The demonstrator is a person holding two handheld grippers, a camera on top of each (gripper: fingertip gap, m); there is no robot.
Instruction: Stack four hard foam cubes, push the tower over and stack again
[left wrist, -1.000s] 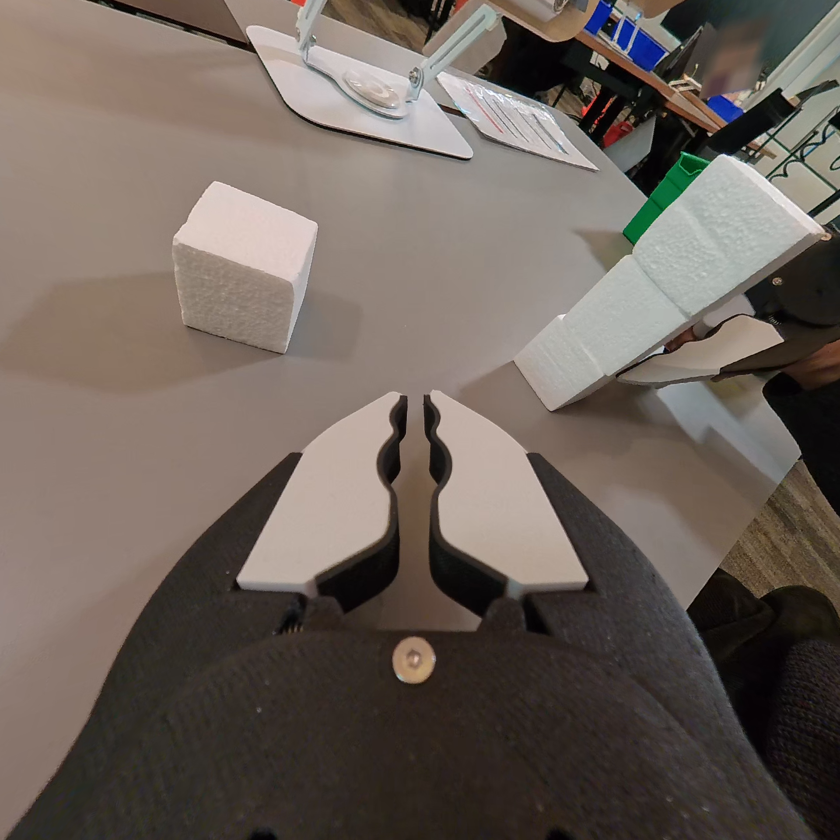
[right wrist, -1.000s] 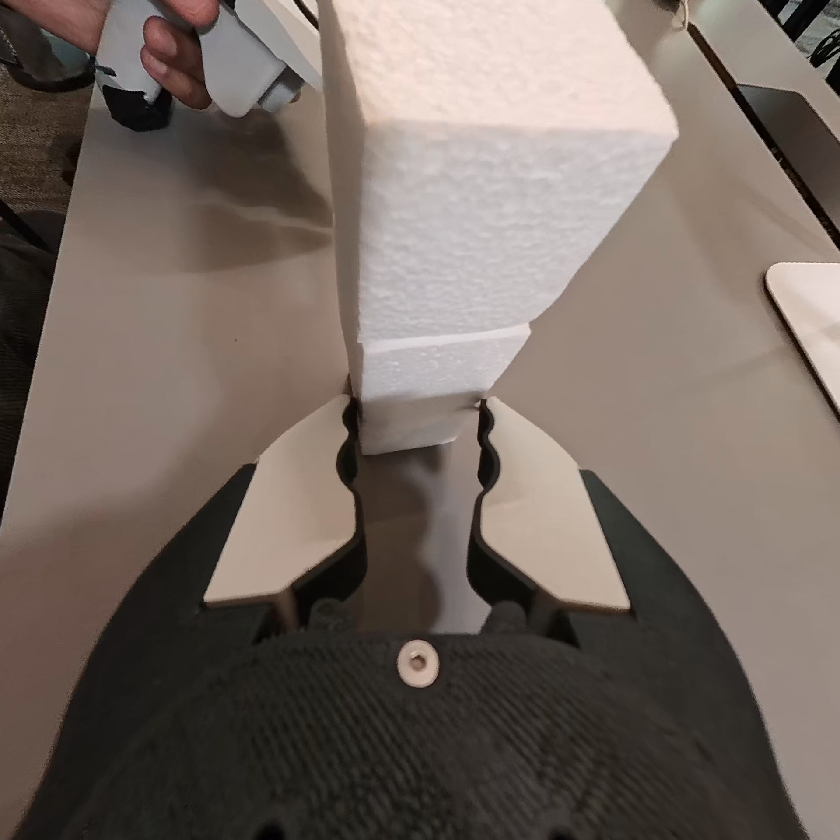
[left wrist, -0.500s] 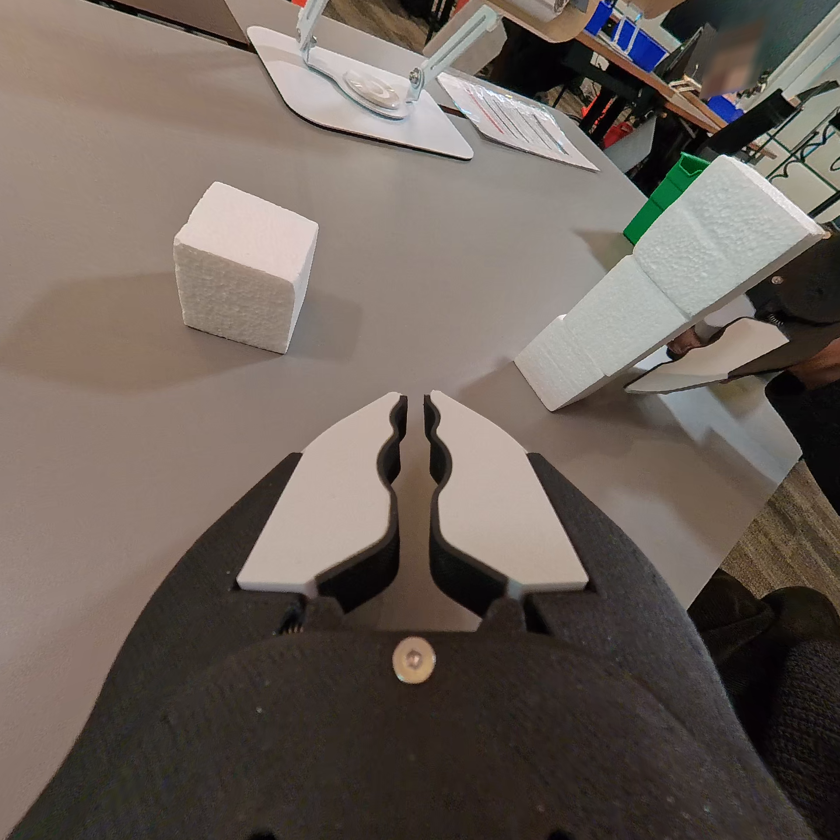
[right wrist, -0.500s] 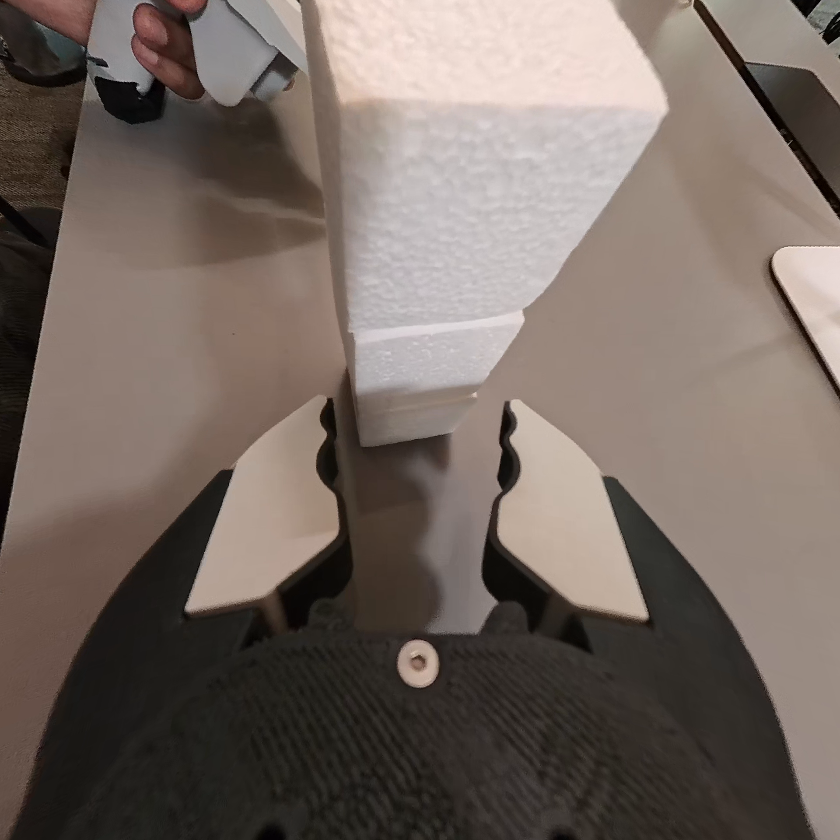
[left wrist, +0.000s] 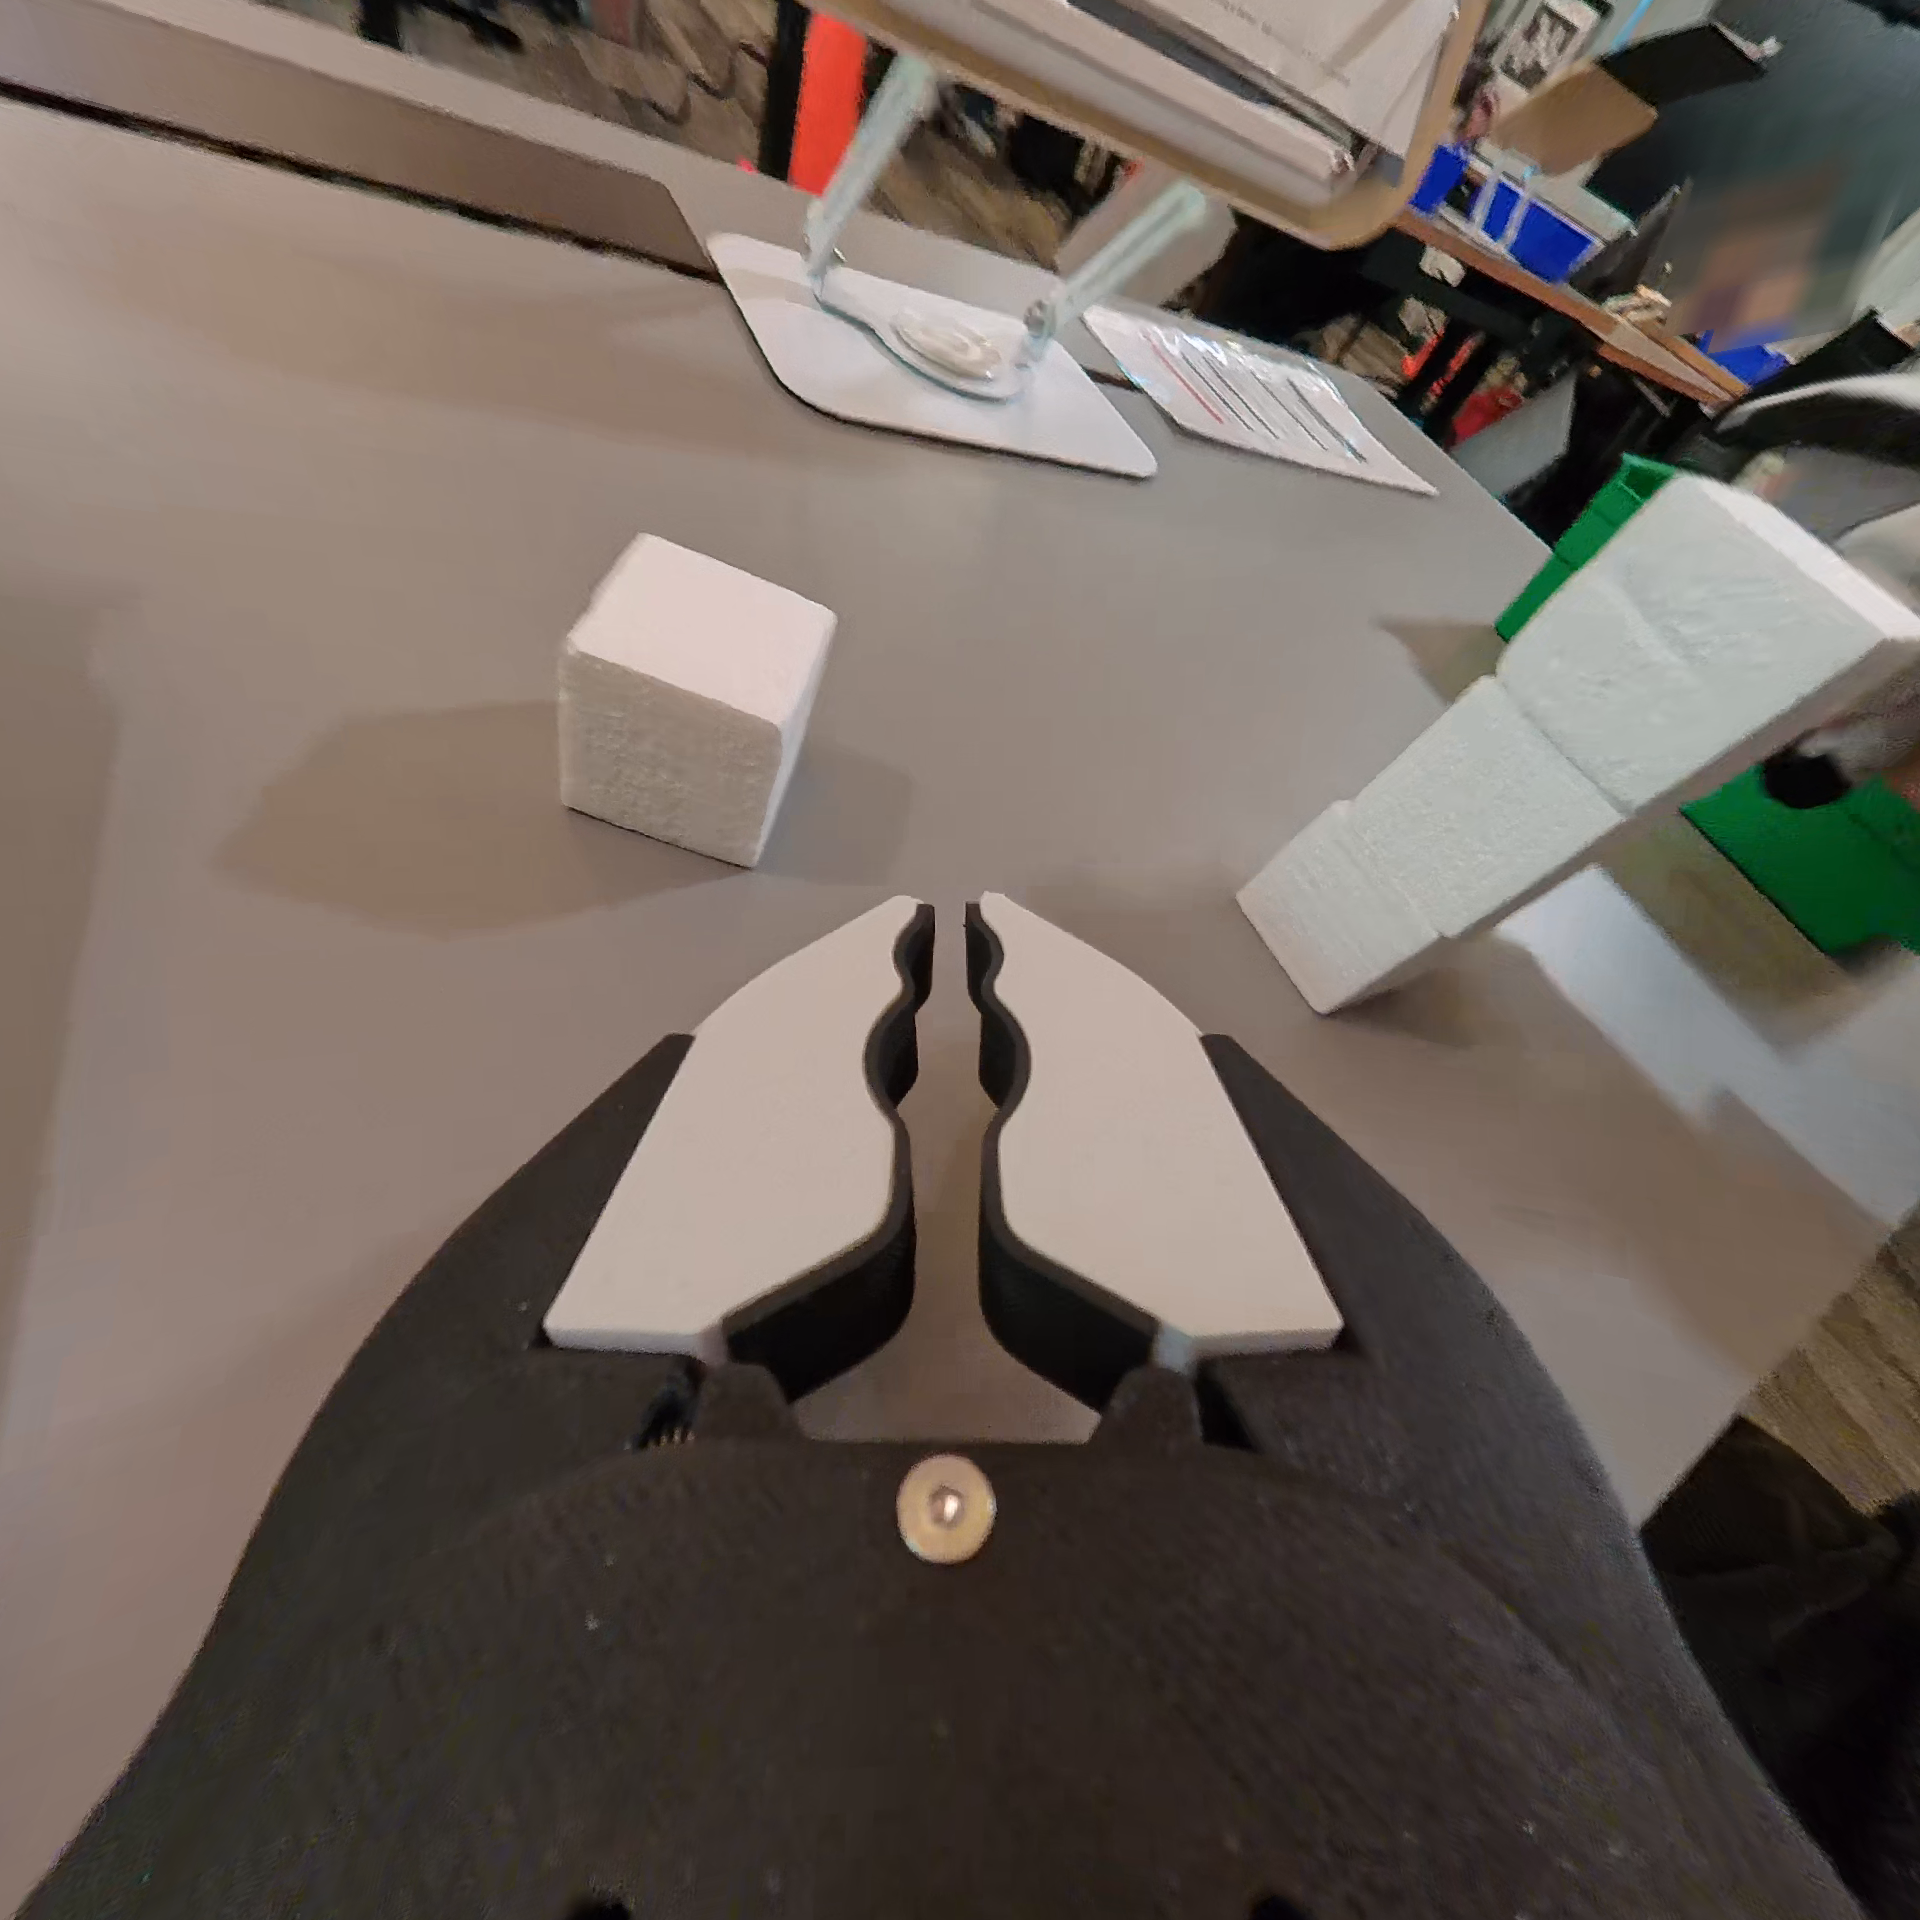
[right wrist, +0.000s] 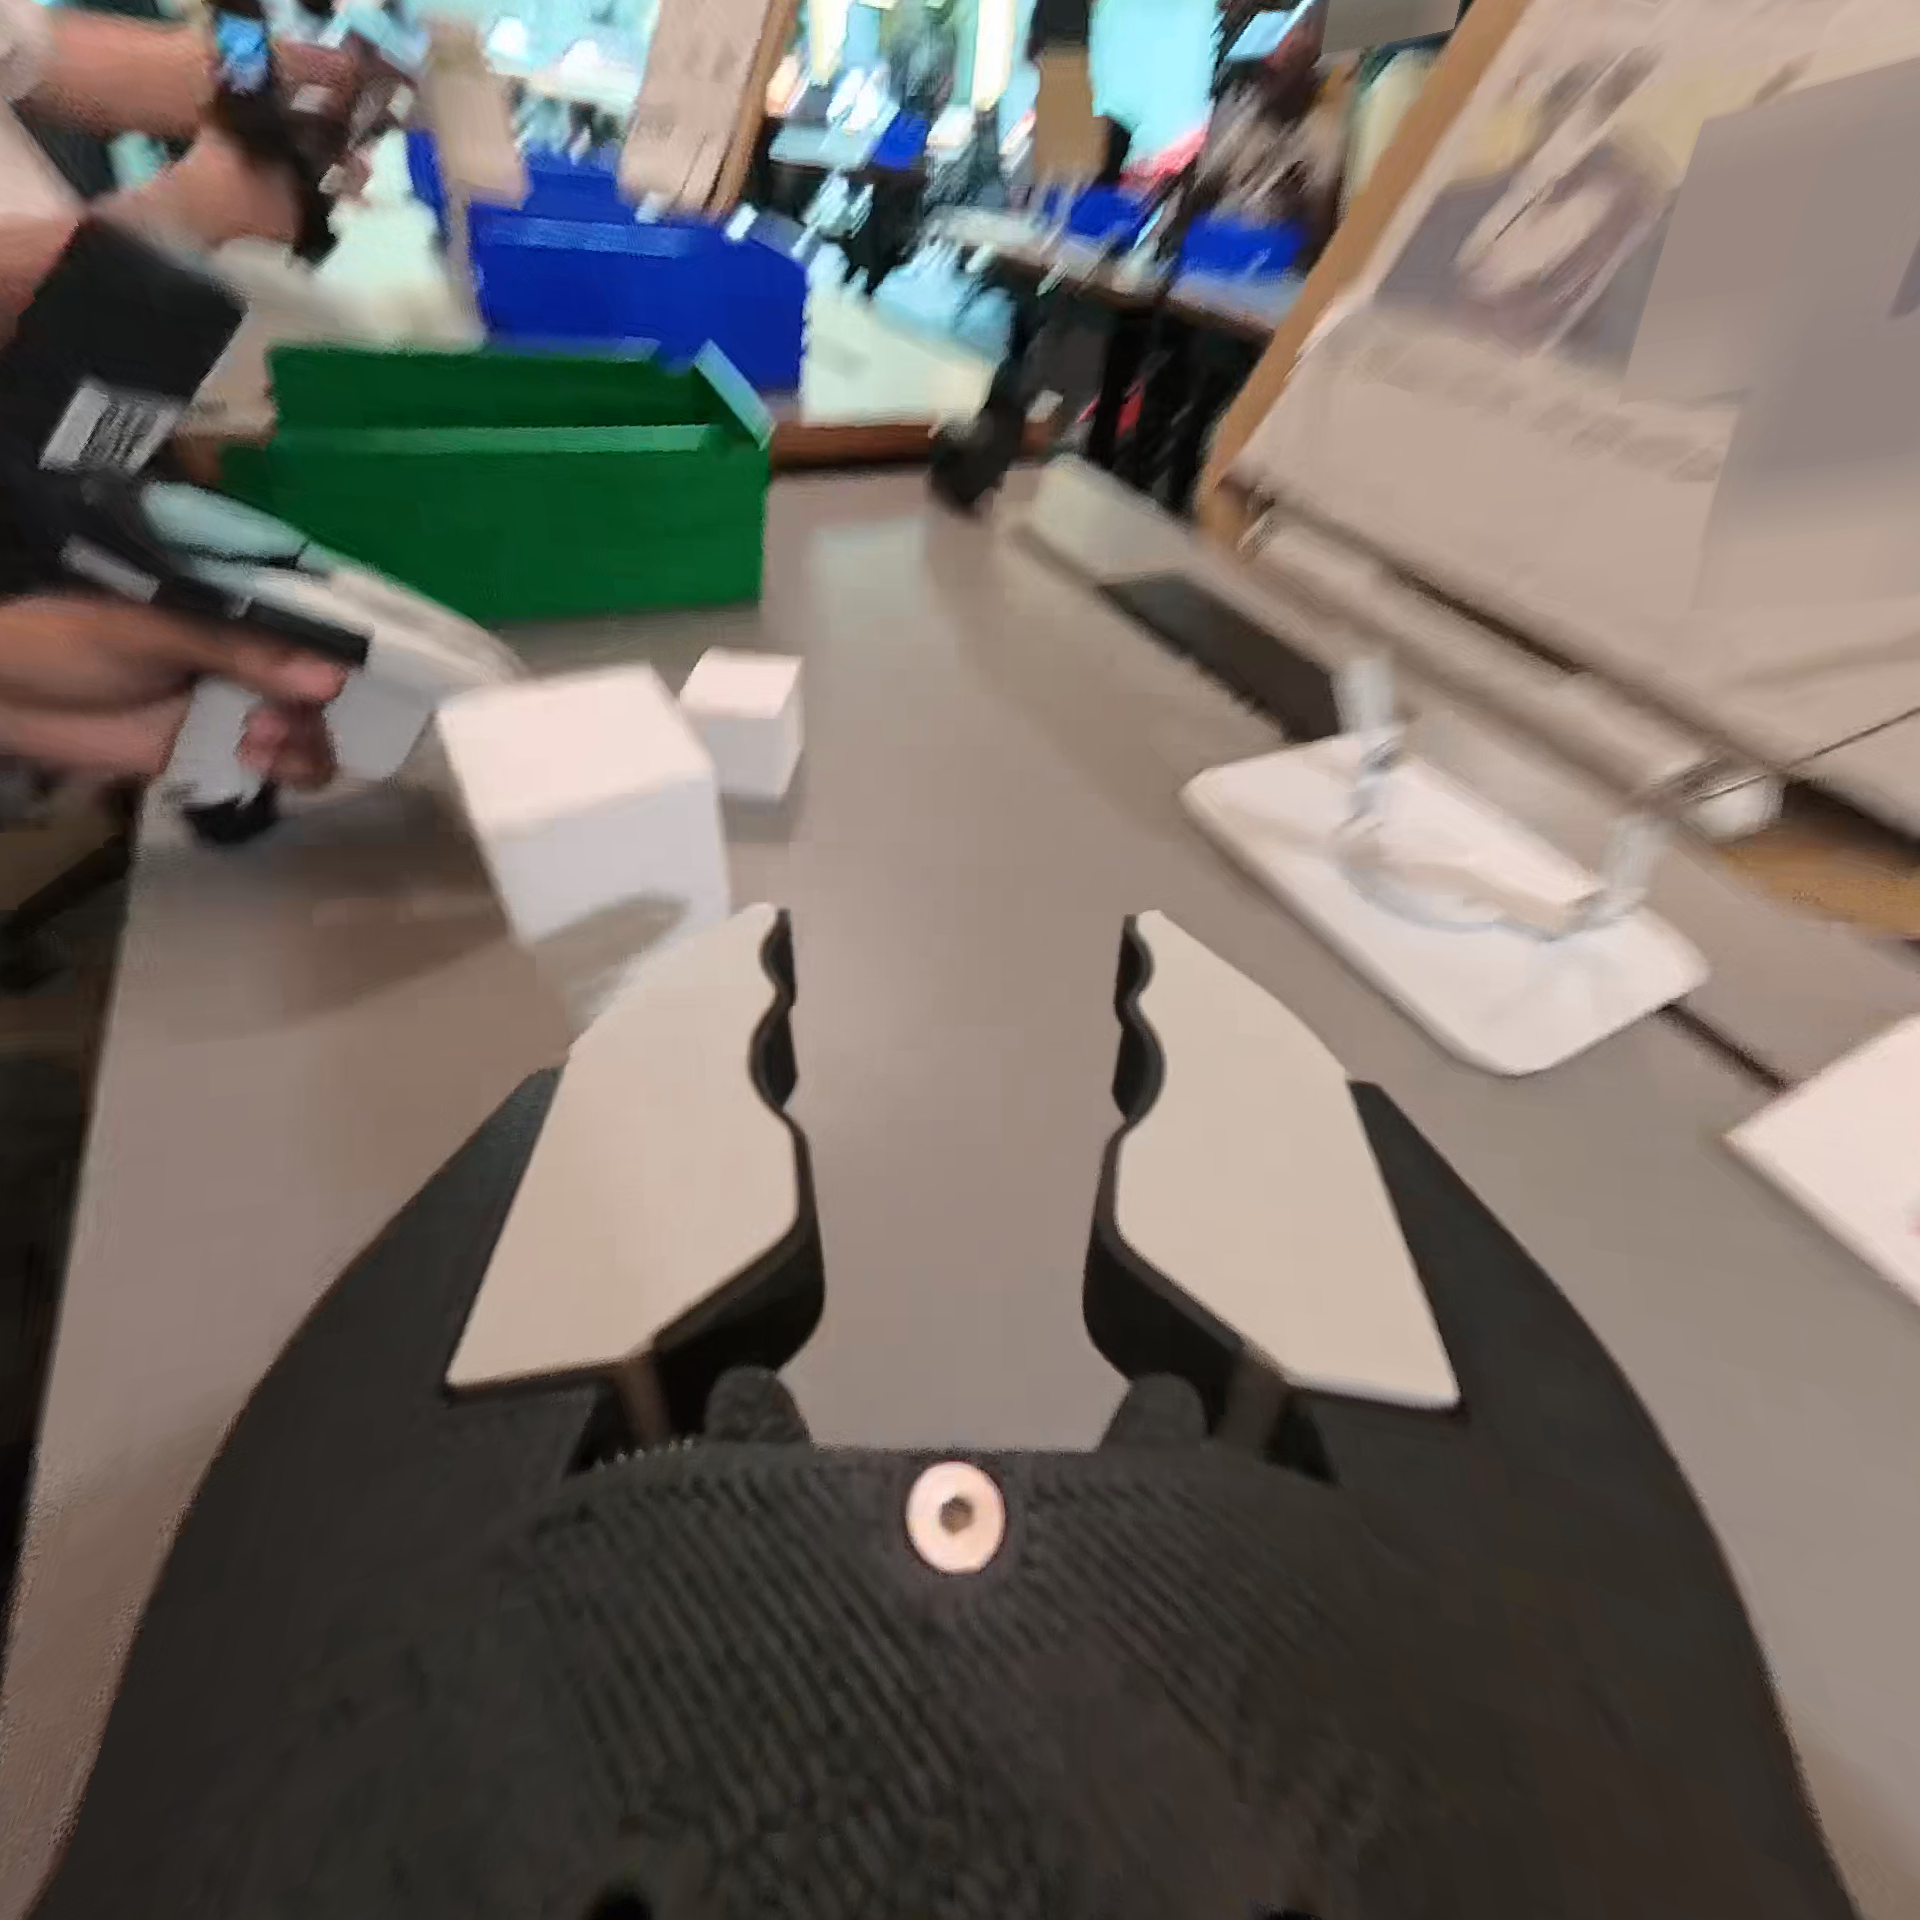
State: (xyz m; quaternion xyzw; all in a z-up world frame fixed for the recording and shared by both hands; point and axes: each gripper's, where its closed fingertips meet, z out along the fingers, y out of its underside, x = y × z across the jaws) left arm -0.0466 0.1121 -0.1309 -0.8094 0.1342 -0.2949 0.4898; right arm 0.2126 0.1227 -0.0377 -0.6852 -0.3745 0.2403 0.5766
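Foam stack [right wrist: 582, 790] left of empty, spread jaws

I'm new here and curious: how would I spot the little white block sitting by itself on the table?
Find the grey table and the white stand base at its far side. In front of that base sits a small foam cube, upright, alone and touching nothing, unlike the longer stepped foam block leaning tilted to the right.

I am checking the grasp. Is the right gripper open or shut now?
Open. The right gripper shows a wide gap between its fingers, with only grey table between them.
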